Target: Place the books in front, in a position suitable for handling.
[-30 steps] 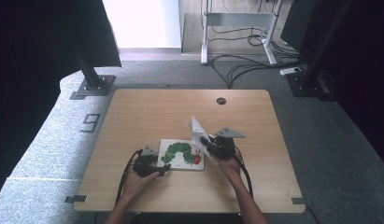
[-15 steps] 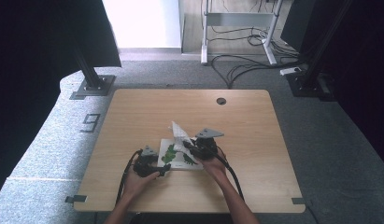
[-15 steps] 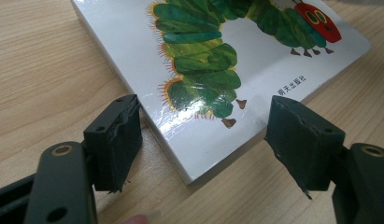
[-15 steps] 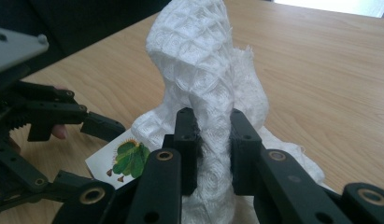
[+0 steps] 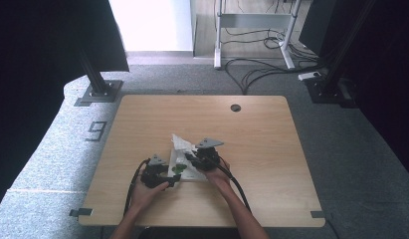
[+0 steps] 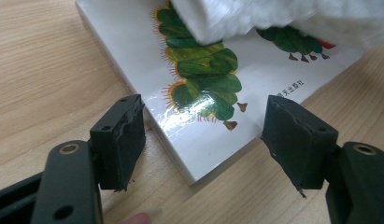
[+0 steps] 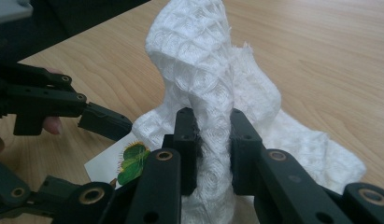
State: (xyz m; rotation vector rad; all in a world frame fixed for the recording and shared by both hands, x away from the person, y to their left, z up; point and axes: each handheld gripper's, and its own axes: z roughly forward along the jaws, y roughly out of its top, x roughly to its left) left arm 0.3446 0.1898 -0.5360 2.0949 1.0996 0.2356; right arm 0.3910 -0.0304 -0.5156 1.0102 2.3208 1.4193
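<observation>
- The step in hand looks like wiping the book's cover: the right gripper (image 7: 213, 140) is clenched on a white cloth (image 7: 213, 65) and drags it across the book (image 6: 199, 93), which lies flat near the table's (image 5: 271, 129) front edge.
- The left gripper (image 6: 203, 135) has just been closing; its jaws straddle the book's near corner without pressing it.
- Next, it probably must pinch that corner so the book does not slide.

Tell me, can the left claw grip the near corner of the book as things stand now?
Probably yes: the left claw has just been closing, its jaws astride the book corner, nothing between. The white cloth covers only the far part.
</observation>
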